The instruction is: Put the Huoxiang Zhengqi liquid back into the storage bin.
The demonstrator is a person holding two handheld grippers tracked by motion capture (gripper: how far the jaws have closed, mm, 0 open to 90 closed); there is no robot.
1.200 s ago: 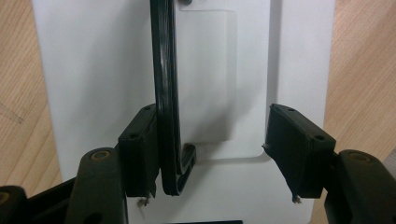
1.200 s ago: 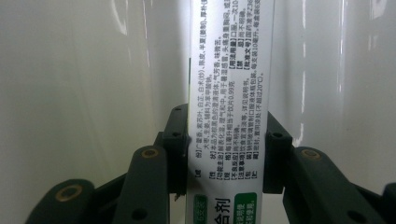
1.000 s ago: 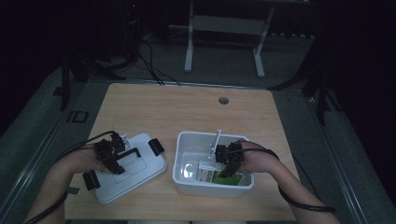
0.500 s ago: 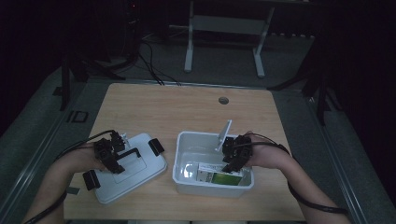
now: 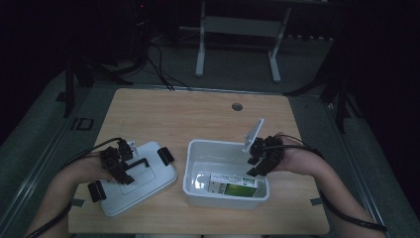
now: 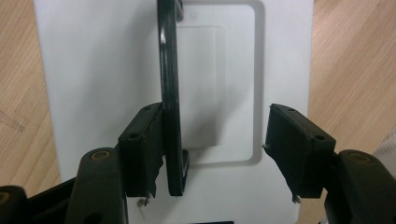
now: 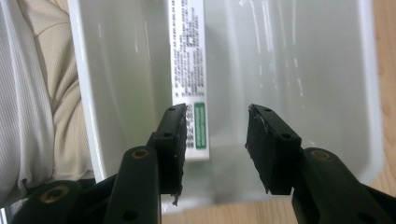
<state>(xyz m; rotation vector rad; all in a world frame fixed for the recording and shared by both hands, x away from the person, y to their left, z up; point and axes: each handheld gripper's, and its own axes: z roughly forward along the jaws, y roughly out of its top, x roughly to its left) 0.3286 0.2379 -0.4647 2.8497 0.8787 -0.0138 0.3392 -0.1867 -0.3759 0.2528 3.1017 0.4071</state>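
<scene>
Left gripper (image 5: 119,166): resting over the white lid (image 5: 141,181) on the near left of the table (image 5: 188,109). Its jaws are standing apart around the lid's black handle (image 6: 169,93), one pad against it, the other clear.

Right gripper (image 5: 261,157): hovering at the far right rim of the white bin (image 5: 198,148), jaws apart, having just been opening, nothing clamped between them. It is sitting higher than a second ago.

Box (image 7: 189,70): lying in the bin, white with a green patch; the fine print is probably too small to read.

Far edge: a grommet hole (image 5: 237,106) is showing in the tabletop.
</scene>
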